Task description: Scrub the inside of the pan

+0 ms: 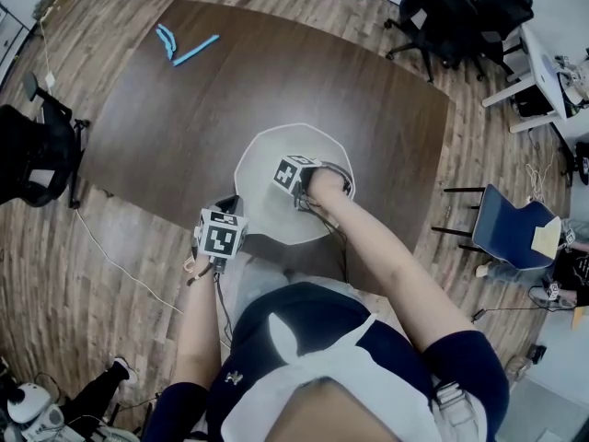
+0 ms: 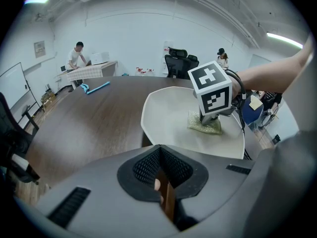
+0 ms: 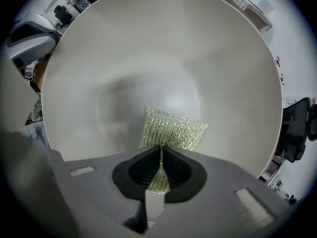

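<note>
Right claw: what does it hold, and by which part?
The right claw is shut on the scrubbing pad, pinching its near edge; the pad lies inside the pan.

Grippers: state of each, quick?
Left gripper: closed on the pan handle.
Right gripper: closed on the scrub pad, inside the pan.

left gripper (image 2: 159, 178) clamped shut; right gripper (image 3: 159, 165) pinched shut, right arm (image 1: 396, 265) extended forward.
</note>
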Available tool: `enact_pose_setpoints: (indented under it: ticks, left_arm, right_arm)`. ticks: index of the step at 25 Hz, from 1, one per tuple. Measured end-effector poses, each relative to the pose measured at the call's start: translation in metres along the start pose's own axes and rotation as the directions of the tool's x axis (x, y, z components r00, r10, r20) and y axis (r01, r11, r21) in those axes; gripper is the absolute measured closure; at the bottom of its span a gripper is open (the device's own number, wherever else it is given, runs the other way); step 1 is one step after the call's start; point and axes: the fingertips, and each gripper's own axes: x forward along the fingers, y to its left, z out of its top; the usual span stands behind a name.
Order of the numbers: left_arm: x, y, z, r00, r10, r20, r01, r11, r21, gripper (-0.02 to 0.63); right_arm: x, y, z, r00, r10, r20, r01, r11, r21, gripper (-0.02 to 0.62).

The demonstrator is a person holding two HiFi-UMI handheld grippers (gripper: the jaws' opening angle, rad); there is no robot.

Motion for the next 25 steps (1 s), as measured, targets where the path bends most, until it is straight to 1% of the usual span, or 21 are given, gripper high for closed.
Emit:
enact_pose_setpoints:
  ticks: [4, 7, 9, 12, 17, 21, 25]
  left_arm:
    - [0.001, 0.0, 0.0, 1.0, 0.003, -0.002, -0.003, 1.0, 0.002, 0.604]
    - [0.001, 0.001, 0.001, 1.0, 0.003, -0.002, -0.003, 1.0, -0.001, 0.604]
    - [0.001, 0.001, 0.001, 1.0, 0.003, -0.001, -0.003, 1.0, -0.004, 0.604]
    - [0.0, -0.001, 0.001, 1.0, 0.005, 0.0, -0.005, 1.0, -0.005, 0.604]
    - [0.0, -0.001, 0.001, 1.0, 0.008, -0.001, -0.008, 1.0, -0.006, 0.604]
    - [0.0, 0.0, 0.002, 1.0, 0.01, -0.001, -0.01, 1.0, -0.01, 0.604]
    - [0.001, -0.001, 0.003, 1.0, 0.013, -0.001, -0.013, 1.0, -0.01, 0.604]
  right_arm:
    - [0.003, 0.011, -0.005, 0.998, 0.066, -0.001, -0.066, 0.997, 0.03, 0.578]
    - [0.003, 0.018, -0.008, 0.995, 0.099, 0.003, -0.099, 0.994, 0.049, 0.578]
    - [-0.001, 0.026, -0.014, 0.99, 0.142, -0.004, -0.141, 0.986, 0.084, 0.578]
    - [-0.002, 0.038, -0.018, 0.978, 0.207, 0.003, -0.206, 0.973, 0.106, 0.578]
    - [-0.004, 0.056, -0.016, 0.952, 0.301, 0.054, -0.305, 0.944, 0.125, 0.578]
    - [-0.01, 0.068, -0.012, 0.937, 0.339, 0.082, -0.347, 0.93, 0.123, 0.578]
    - [-0.009, 0.081, -0.005, 0.914, 0.386, 0.126, -0.4, 0.909, 0.116, 0.58]
